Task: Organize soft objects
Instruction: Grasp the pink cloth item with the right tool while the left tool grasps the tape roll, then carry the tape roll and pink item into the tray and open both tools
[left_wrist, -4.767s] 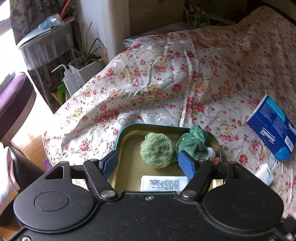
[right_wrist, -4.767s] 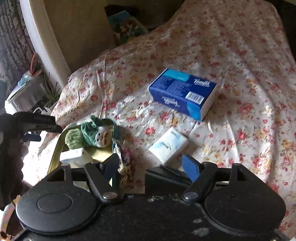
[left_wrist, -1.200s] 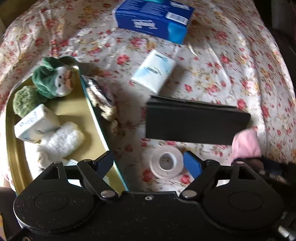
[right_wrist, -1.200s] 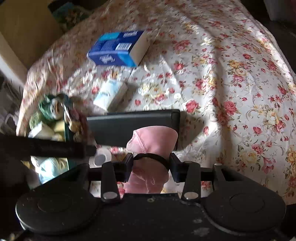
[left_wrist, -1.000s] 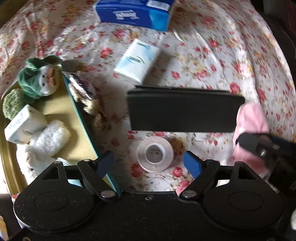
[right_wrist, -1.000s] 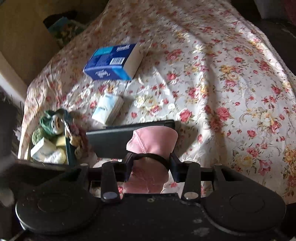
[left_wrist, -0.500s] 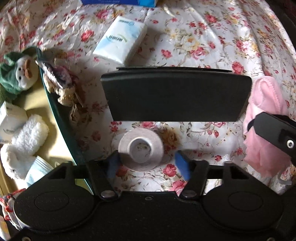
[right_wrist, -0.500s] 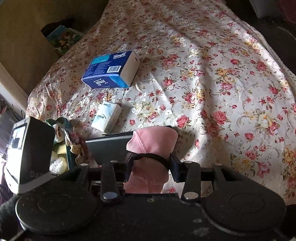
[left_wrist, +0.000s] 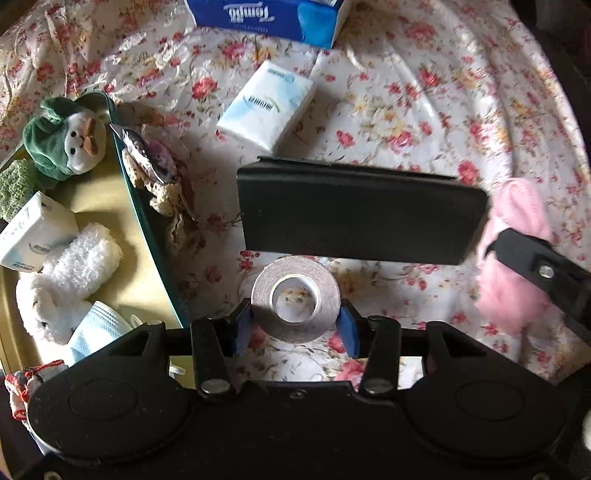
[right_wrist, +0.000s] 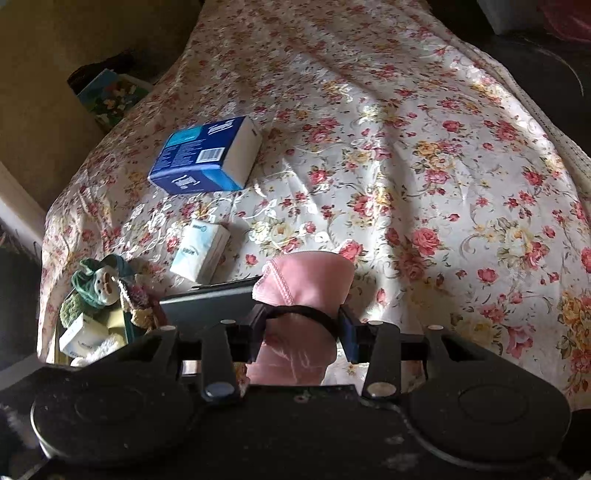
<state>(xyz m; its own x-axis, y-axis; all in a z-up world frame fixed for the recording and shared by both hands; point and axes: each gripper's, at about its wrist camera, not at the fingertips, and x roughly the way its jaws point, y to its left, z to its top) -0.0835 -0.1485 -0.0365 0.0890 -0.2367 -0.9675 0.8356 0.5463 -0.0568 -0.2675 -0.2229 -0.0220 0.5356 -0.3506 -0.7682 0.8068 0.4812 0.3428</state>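
My left gripper (left_wrist: 295, 325) is shut on a grey tape roll (left_wrist: 295, 293) that lies on the flowered cloth. My right gripper (right_wrist: 301, 334) is shut on a rolled pink cloth (right_wrist: 306, 284) bound by a black band; the cloth also shows in the left wrist view (left_wrist: 513, 258) at the right edge. A gold tin tray (left_wrist: 107, 218) at the left holds a green-hooded plush (left_wrist: 70, 136), a green pom (left_wrist: 13, 188), a tissue pack (left_wrist: 35, 232), a white fluffy toy (left_wrist: 62, 273) and a pale blue mask (left_wrist: 96, 332).
A black case (left_wrist: 358, 210) lies just beyond the tape roll. A white tissue pack (left_wrist: 267, 105) and a blue tissue box (left_wrist: 266, 16) lie farther back. A brown crocheted item (left_wrist: 155, 173) hangs over the tray's rim. The bed drops off at the right.
My left gripper swung from the tray to the tape roll, came down and shut on it. My right gripper took hold of the pink cloth and keeps it.
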